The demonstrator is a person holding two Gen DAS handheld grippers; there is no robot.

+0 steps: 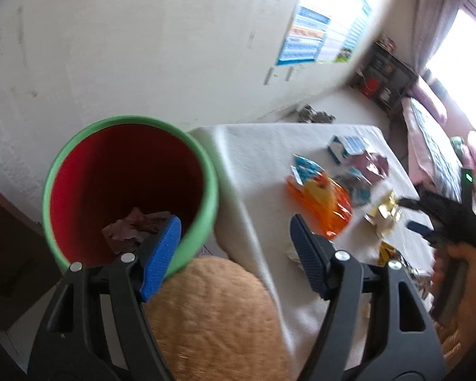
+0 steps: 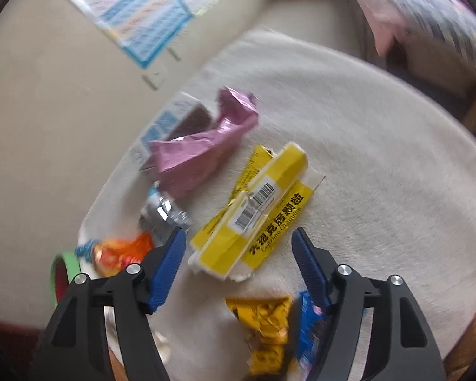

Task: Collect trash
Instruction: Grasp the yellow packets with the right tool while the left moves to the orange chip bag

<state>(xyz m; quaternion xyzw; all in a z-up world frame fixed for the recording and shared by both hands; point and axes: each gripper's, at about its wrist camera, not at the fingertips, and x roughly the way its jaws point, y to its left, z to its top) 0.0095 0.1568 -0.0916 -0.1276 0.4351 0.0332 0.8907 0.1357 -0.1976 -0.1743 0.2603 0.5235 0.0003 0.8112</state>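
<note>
Hovering | right gripper (image 2: 238,254) fingers wide, empty, above yellow box (image 2: 254,209) | left gripper (image 1: 234,254) likewise.

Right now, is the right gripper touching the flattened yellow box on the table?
Apart. The right wrist view shows the right gripper open, white cloth visible between each blue pad and the flattened yellow box.

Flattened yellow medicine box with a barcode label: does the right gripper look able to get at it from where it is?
Probably yes. The right gripper is open just short of the flattened yellow medicine box, with nothing lying over the box; only bare white tablecloth lies beside it.
</note>
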